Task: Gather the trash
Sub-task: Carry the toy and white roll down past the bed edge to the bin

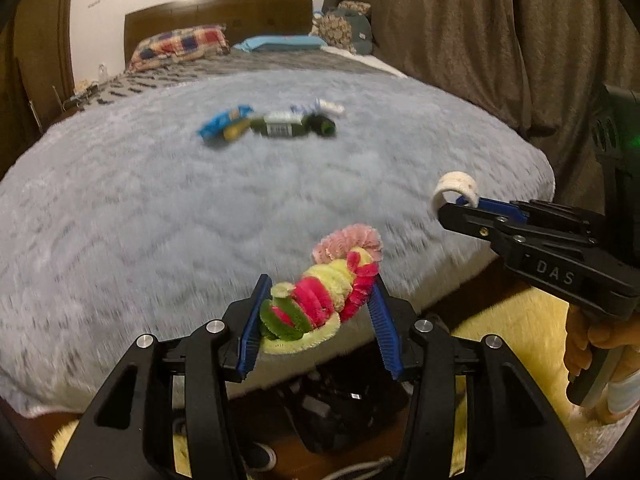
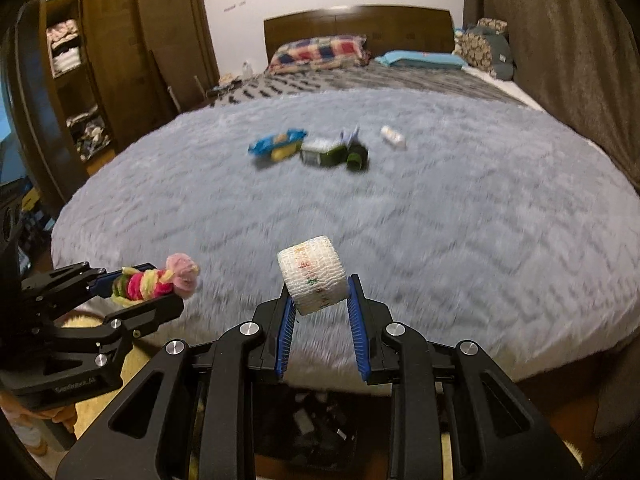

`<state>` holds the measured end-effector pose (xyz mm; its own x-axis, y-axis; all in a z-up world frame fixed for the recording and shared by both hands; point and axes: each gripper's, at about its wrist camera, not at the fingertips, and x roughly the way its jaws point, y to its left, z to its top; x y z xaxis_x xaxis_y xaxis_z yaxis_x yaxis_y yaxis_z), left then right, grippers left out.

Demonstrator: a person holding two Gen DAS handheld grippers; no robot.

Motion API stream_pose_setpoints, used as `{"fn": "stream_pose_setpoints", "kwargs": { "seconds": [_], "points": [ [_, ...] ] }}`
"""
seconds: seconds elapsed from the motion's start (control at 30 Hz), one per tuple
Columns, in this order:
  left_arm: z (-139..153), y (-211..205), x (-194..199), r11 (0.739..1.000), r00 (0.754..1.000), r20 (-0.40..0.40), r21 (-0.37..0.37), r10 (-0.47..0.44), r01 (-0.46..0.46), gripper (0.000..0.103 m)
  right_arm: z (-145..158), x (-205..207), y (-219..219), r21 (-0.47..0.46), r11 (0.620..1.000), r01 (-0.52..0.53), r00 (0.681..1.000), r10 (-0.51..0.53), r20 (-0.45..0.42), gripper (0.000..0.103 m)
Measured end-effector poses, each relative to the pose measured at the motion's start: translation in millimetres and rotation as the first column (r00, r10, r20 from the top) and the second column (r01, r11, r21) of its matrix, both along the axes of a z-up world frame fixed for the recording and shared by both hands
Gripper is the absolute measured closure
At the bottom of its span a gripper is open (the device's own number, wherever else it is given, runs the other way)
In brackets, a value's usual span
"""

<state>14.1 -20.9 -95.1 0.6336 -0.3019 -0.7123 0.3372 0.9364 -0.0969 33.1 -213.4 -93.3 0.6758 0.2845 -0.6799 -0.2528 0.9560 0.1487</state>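
Observation:
My left gripper (image 1: 318, 300) is shut on a twisted bundle of pink, yellow and green pipe cleaners (image 1: 324, 296), held over the bed's front edge; it also shows in the right wrist view (image 2: 154, 280). My right gripper (image 2: 318, 294) is shut on a white gauze roll (image 2: 314, 280), seen from the side in the left wrist view (image 1: 456, 188). On the grey furry blanket (image 1: 160, 220) farther off lie a blue snack wrapper (image 1: 224, 120), a dark green bottle (image 1: 292, 125) and a small white piece (image 1: 330, 107).
Below both grippers, under the bed's edge, stands a dark bin with scraps inside (image 2: 320, 428). Yellow rug (image 1: 520, 332) on the floor. Pillows (image 2: 320, 54) and headboard at the far end, brown curtain (image 1: 500, 40) on the right, wardrobe shelves (image 2: 76, 80) on the left.

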Motion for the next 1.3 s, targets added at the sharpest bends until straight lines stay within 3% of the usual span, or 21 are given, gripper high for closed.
{"fn": "stream_pose_setpoints", "kwargs": {
  "seconds": [0.33,0.73,0.97,1.3],
  "points": [
    [-68,1,-21,1.000,0.988,-0.155,0.017,-0.014,0.017,0.057,-66,-23,11,-0.026,0.999,-0.025,0.987,0.021,-0.158,0.076],
    [-149,-6,-9,0.999,0.941,-0.337,0.037,-0.018,0.032,0.057,-138,-13,17,-0.038,0.999,-0.034,0.938,0.019,-0.346,0.076],
    [-179,-10,0,0.998,0.911,-0.412,0.040,-0.018,0.038,0.056,-174,-6,17,-0.015,1.000,-0.023,0.897,0.014,-0.441,0.076],
    [-201,-14,7,0.998,0.883,-0.469,0.035,-0.022,0.043,0.054,-189,12,18,-0.007,1.000,-0.011,0.871,0.006,-0.492,0.076]
  ]
}}
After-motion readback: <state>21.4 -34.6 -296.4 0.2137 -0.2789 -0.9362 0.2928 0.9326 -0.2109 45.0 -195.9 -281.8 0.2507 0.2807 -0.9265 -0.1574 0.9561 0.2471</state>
